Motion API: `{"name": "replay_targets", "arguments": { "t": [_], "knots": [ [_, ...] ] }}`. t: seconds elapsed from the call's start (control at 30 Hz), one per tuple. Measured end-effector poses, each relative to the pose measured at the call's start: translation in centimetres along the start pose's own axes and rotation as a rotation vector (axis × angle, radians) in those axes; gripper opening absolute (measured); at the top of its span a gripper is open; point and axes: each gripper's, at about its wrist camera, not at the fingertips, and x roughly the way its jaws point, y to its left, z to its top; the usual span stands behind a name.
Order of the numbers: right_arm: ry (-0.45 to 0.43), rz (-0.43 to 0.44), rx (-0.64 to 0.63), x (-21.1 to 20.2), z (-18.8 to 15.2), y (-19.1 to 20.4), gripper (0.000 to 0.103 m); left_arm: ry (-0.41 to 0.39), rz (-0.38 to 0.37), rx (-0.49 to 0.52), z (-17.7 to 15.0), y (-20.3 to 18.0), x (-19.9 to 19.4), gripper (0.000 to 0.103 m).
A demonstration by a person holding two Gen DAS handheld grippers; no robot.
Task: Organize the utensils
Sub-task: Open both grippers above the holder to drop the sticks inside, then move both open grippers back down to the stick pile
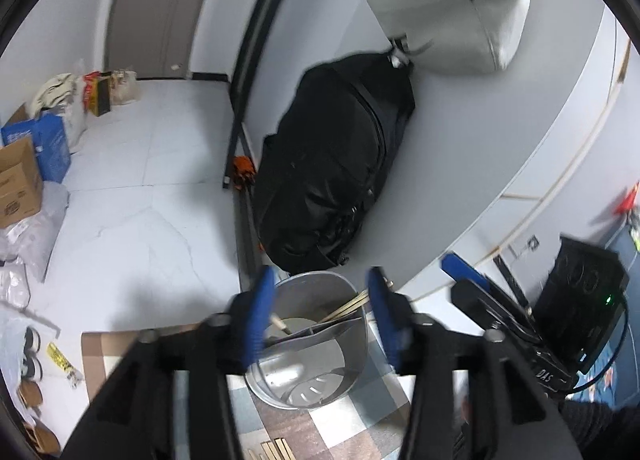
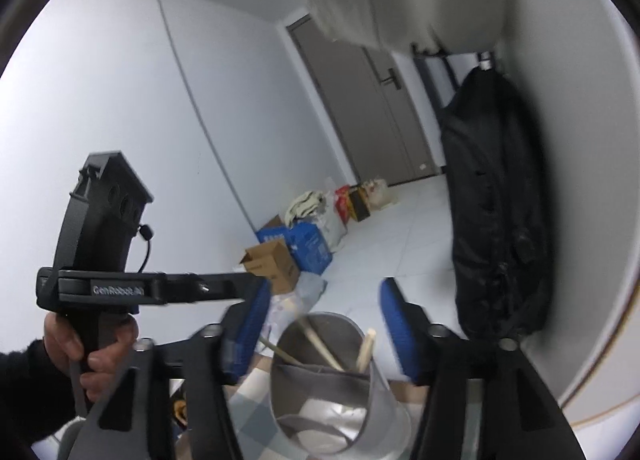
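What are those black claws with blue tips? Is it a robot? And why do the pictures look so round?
No robot. A person holds two grabbing tools, one in each hand. Each has a camera looking along its fingers through a very wide lens, which bends the picture round. One picture is from the left gripper, the other from the right gripper. In the right one you can see the person's hand holding the left tool. The blue parts are soft pads. Both grippers are open and hold nothing. Between them stands a metal holder on a checked cloth, with wooden utensils sticking out. A black bag hangs on the wall behind.
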Motion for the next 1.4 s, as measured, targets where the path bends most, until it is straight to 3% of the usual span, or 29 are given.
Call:
{"name": "replay_targets", "arguments": {
  "t": [0.2,0.53,0.6,0.87,1.13,1.3,1.4],
  "knots": [
    [0.019,0.014,0.08,-3.1,-1.5,-0.5,0.083,-0.037,0.091,-0.064,-3.0,1.4,-2.4,0.047],
    [0.08,-0.019,0.007,-5.6,-5.3,1.9,0.101,0.005,0.213,-0.191,-9.7,3.0,-2.9,0.062],
    [0.093,-0.026,-0.002,-6.1,-6.2,2.4,0.103,0.022,0.243,-0.195,-11.3,3.0,-2.3,0.066],
    [0.14,-0.041,-0.046,-7.1,-8.2,4.2,0.103,0.158,0.371,-0.143,-17.1,3.3,1.5,0.067],
    [0.176,-0.091,-0.087,-6.8,-9.6,4.8,0.103,0.277,0.432,-0.162,-18.2,4.2,3.7,0.066],
    [0.211,-0.096,-0.081,-6.3,-10.0,4.7,0.103,0.346,0.432,-0.211,-18.7,4.7,5.2,0.066],
    [0.222,-0.111,-0.102,-6.0,-10.2,4.8,0.103,0.387,0.426,-0.304,-18.8,6.0,6.1,0.056]
  ]
}}
